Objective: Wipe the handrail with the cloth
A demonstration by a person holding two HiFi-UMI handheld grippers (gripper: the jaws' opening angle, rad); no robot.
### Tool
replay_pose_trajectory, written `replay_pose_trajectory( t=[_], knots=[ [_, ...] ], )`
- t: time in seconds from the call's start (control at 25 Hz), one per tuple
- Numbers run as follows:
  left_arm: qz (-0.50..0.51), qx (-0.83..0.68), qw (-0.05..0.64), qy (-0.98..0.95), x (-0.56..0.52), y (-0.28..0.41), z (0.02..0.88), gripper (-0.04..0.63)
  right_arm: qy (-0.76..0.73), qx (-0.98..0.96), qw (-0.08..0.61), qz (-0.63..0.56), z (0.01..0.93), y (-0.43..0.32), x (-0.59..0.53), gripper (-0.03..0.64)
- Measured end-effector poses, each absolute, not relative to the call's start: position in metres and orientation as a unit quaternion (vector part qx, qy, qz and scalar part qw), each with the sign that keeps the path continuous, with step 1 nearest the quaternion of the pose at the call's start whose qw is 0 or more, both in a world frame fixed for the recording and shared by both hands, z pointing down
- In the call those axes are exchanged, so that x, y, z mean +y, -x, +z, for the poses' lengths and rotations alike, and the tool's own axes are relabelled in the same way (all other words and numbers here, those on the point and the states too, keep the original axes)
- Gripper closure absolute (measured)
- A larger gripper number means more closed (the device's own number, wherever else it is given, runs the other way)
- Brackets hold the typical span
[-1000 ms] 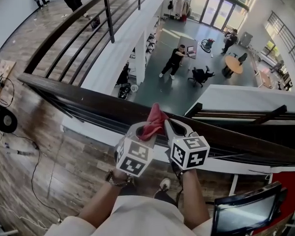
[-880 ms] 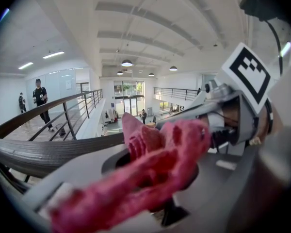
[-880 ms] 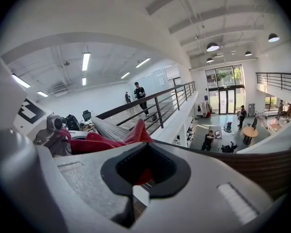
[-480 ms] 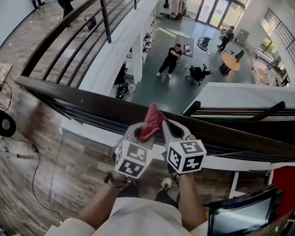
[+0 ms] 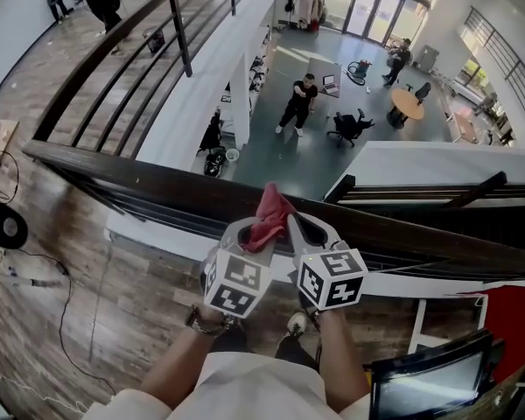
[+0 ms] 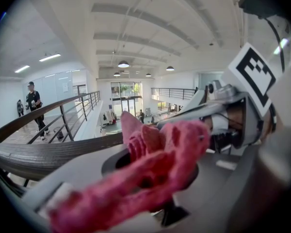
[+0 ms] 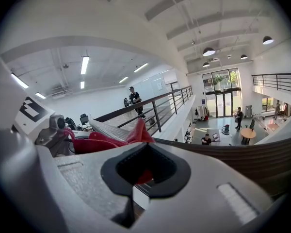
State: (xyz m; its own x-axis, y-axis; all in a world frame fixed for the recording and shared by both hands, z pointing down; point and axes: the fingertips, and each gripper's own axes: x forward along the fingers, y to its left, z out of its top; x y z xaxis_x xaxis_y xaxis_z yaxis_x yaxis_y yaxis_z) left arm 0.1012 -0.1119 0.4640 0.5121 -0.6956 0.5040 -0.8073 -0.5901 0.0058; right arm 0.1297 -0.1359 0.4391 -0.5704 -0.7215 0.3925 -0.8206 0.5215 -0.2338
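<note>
Since half a second ago little has shifted: both grippers and the cloth (image 5: 269, 215) sit at the same spot over the dark wooden handrail (image 5: 140, 180). Only black-and-white square markers show on the cubes. The left gripper (image 5: 252, 232) has its jaws clamped on the pink-red cloth. The right gripper (image 5: 294, 227) is closed on its other side, so the cloth bunches up between them.

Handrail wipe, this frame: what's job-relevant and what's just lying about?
Job:
cloth
handrail
left gripper
right gripper

Lying about:
floor cables
monitor
round table downstairs
</note>
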Motion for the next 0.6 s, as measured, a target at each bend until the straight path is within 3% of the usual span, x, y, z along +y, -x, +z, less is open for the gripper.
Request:
replay_pose_trajectory(
  t=[0.6],
  knots=[
    [0.234,-0.412,0.126,-0.872,-0.109,-0.142,0.463,0.526,-0.464,-0.854,0.119,0.203,0.438,-0.17,-0.136,0.614]
  ],
)
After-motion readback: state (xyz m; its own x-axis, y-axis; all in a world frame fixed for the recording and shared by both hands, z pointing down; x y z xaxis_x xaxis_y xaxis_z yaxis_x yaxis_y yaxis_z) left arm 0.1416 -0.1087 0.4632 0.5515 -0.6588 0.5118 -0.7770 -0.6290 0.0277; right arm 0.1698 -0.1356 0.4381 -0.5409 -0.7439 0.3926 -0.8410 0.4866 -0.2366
